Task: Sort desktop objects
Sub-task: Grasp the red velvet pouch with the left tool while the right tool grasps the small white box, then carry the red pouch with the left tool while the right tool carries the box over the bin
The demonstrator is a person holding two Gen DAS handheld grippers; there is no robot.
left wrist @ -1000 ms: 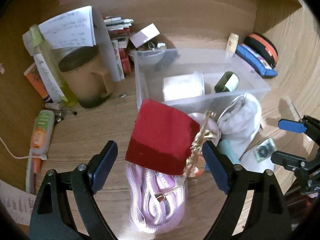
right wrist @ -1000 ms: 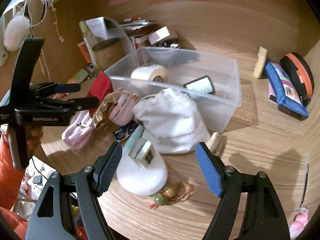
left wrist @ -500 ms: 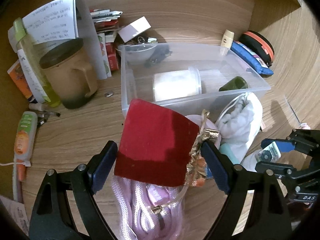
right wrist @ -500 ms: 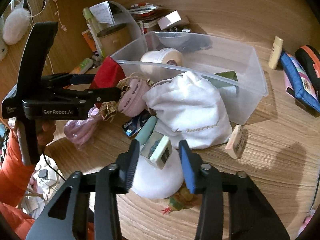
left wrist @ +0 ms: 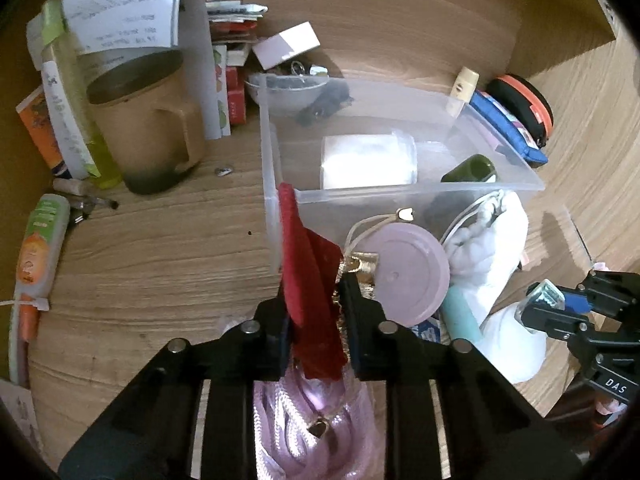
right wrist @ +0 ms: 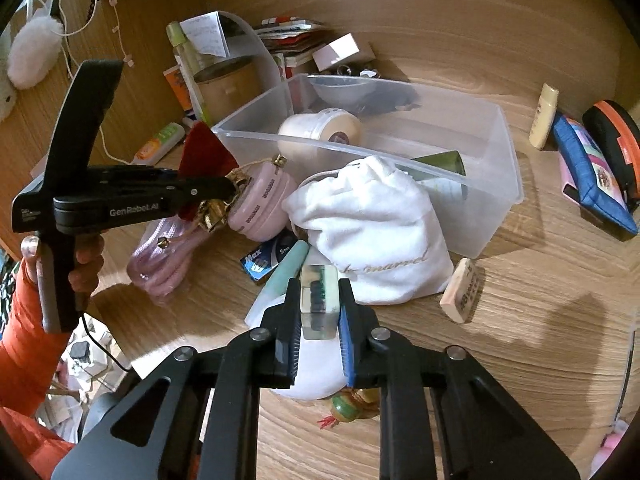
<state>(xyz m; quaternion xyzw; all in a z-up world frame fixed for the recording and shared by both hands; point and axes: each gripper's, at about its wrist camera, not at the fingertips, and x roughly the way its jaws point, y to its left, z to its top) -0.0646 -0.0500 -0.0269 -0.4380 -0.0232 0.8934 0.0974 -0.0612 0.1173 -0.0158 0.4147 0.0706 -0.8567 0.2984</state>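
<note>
Left claw (left wrist: 316,312) pinches a red pouch (left wrist: 310,280) just off the clear bin's (left wrist: 272,184) near corner. Right claw (right wrist: 319,312) clamps a small clear block (right wrist: 318,300) above the crowded tabletop (right wrist: 540,340), which lies bare rightward beyond the eraser (right wrist: 460,290).

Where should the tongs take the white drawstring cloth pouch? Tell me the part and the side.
Grip the white drawstring cloth pouch at its gathered neck, coming from above. The neck is bunched narrow and points up against the clear plastic bin, while the body is wide and soft and would likely slip from a side pinch.
</note>
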